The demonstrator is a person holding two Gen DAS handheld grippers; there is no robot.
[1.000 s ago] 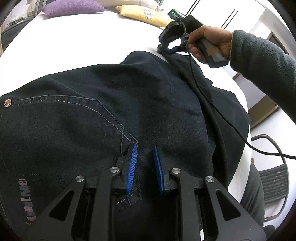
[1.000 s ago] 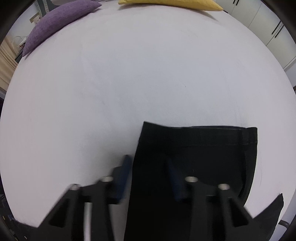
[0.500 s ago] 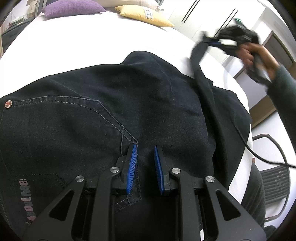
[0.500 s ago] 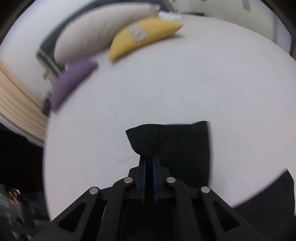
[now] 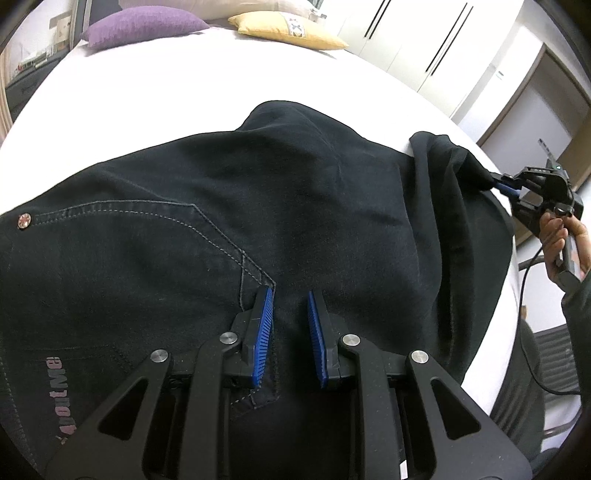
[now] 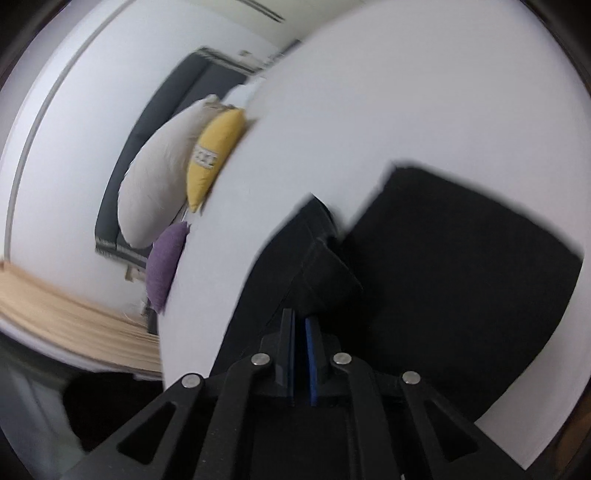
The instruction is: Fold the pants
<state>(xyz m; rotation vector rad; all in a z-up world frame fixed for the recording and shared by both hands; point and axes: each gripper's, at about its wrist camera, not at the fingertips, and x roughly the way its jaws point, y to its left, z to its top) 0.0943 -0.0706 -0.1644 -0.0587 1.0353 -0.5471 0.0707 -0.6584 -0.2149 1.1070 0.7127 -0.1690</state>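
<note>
**Friend:** How many things do you see?

**Me:** One pair of pants (image 5: 295, 206), dark and soft, with pale stitching around a pocket and one small round metal stud (image 5: 24, 220). They lie flat on a big white bed (image 5: 147, 92). There are three pillows at the far end: one purple pillow (image 5: 144, 24), one yellow pillow (image 5: 284, 31) and one pale pillow (image 6: 159, 184) behind them.

**Friend:** And your grippers?

**Me:** I have two. My left gripper (image 5: 290, 314) rests on the pants near the pocket seam. Its blue ribbed pads stand a little apart, with a fold of the cloth between them, so it pinches the pants. My right gripper (image 5: 506, 184) is off at the right edge of the bed. Its jaws have just been opening a bit, yet they are nearly together and pinch the end of one pant leg, which it lifts off the bed. My hand (image 5: 561, 236) holds its handle.

**Friend:** Is anything in the way?

**Me:** The lifted leg hangs over the rest of the pants and hides part of them. A black cable (image 5: 532, 325) droops from the right gripper, near a chair (image 5: 554, 350) beside the bed. White cupboards (image 5: 406, 44) stand behind.
</note>
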